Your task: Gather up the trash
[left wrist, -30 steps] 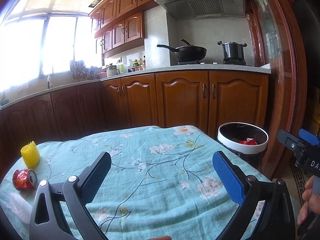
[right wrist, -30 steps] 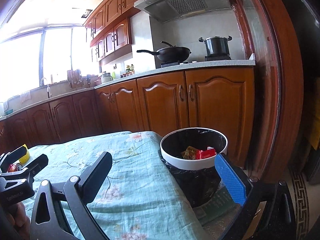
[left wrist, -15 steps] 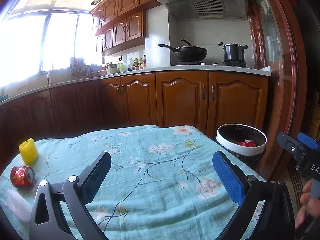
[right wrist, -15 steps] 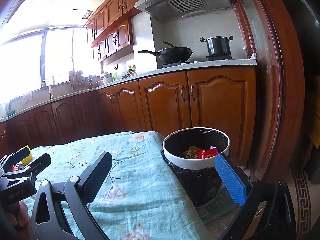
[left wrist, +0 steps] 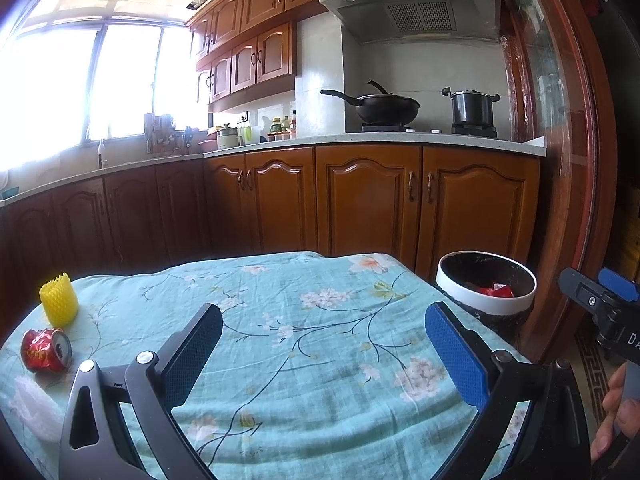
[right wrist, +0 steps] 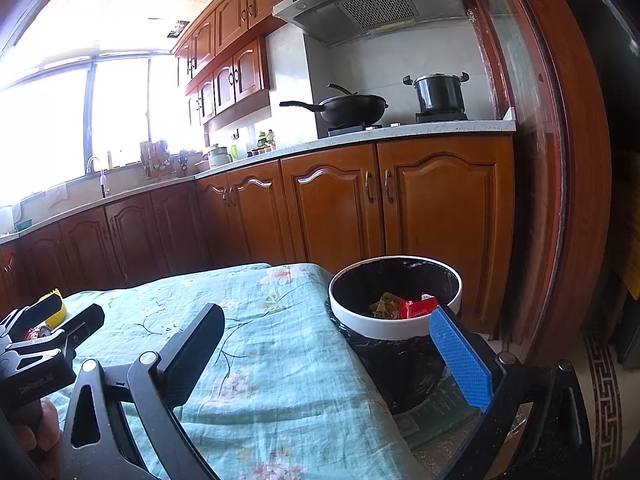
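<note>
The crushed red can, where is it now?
In the left wrist view, the crushed red can lies at the tablecloth's far left edge, just below the yellow foam sleeve.

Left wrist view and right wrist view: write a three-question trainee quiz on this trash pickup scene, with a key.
1. True or false: the crushed red can lies inside the trash bin.
2. Which piece stands beside the can on the floral tablecloth? A) yellow foam fruit net B) black pot C) glass bottle
3. Fill in: the left tongs and the right tongs are both ____ and hold nothing.

Key: 1 false, it lies on the tablecloth; 2 A; 3 open.
</note>
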`<state>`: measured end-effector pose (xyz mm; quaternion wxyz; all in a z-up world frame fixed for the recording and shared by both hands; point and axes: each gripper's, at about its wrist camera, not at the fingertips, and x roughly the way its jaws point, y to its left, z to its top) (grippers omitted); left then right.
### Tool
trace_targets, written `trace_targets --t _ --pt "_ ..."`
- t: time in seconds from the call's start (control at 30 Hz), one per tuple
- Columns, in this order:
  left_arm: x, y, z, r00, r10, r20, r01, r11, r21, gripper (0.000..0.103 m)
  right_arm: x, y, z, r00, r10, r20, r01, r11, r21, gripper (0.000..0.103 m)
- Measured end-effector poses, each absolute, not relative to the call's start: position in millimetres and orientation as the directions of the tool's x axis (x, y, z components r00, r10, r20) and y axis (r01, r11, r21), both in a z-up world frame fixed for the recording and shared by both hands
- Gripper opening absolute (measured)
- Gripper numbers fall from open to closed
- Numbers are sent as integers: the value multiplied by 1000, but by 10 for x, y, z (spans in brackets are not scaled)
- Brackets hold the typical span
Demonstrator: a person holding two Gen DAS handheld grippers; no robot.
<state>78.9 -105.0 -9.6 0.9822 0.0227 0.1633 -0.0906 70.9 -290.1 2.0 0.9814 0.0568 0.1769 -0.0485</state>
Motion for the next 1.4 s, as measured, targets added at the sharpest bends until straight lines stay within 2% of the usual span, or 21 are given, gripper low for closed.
trace_targets --t 1.4 --pt "914 -931 -105 915 -207 -346 224 975 8 102 699 -2858 70 939 -66 -338 105 990 98 103"
